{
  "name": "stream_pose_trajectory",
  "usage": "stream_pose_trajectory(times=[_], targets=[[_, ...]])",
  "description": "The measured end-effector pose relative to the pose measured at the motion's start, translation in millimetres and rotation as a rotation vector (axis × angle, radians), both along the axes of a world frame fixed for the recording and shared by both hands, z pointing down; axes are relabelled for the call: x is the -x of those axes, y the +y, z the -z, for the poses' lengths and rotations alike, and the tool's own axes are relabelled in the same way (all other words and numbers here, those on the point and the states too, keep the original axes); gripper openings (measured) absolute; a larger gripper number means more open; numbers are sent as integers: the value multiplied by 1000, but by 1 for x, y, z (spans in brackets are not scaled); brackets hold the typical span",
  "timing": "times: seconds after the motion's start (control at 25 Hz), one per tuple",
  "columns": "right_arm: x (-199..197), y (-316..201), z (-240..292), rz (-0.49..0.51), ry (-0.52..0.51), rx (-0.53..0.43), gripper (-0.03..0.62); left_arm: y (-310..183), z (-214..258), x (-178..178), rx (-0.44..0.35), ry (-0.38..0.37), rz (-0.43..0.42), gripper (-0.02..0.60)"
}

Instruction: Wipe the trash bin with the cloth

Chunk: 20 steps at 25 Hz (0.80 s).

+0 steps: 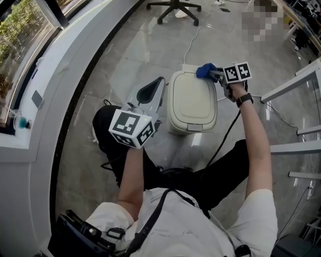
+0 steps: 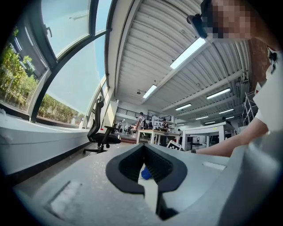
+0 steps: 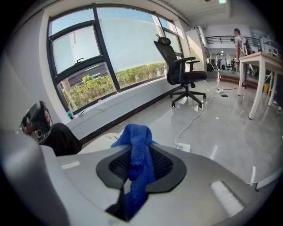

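A cream trash bin (image 1: 191, 103) with its lid down stands on the floor in front of the seated person. My right gripper (image 1: 214, 74) is at the lid's far right corner, shut on a blue cloth (image 1: 205, 70). In the right gripper view the cloth (image 3: 138, 152) hangs bunched between the jaws of the right gripper (image 3: 135, 154), with the bin's pale lid (image 3: 98, 143) just beyond. My left gripper (image 1: 158, 83) hovers beside the bin's left side. In its own view the left gripper (image 2: 144, 155) has its jaws together and holds nothing.
A black office chair (image 1: 175, 7) stands beyond the bin, with a white cable (image 1: 193, 40) trailing across the glossy floor. A curved window sill (image 1: 45, 100) runs along the left. White table frames (image 1: 296, 85) stand at the right. A dark bag (image 1: 103, 125) lies left of the person's knees.
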State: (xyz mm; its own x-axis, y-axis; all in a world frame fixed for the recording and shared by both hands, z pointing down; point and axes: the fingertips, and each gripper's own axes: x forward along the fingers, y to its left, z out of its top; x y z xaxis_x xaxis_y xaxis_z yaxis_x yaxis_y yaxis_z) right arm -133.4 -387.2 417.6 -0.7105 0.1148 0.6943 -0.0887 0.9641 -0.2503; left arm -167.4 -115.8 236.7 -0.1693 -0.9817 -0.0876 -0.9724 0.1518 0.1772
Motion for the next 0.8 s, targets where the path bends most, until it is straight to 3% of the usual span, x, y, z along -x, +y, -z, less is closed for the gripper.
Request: stream_pose_trajectory(times=[0.2, 0.36, 0.52, 0.8], targets=[[65, 33, -4, 56, -60, -62, 72, 14, -2, 12, 2, 2, 32, 0], [82, 80, -4, 211, -60, -138, 72, 21, -3, 19, 3, -2, 33, 0], [56, 128, -2, 361, -34, -150, 72, 20, -4, 17, -5, 6, 27, 0], [-31, 185, 4, 471, 12, -64, 67, 5, -5, -7, -16, 21, -24, 0]])
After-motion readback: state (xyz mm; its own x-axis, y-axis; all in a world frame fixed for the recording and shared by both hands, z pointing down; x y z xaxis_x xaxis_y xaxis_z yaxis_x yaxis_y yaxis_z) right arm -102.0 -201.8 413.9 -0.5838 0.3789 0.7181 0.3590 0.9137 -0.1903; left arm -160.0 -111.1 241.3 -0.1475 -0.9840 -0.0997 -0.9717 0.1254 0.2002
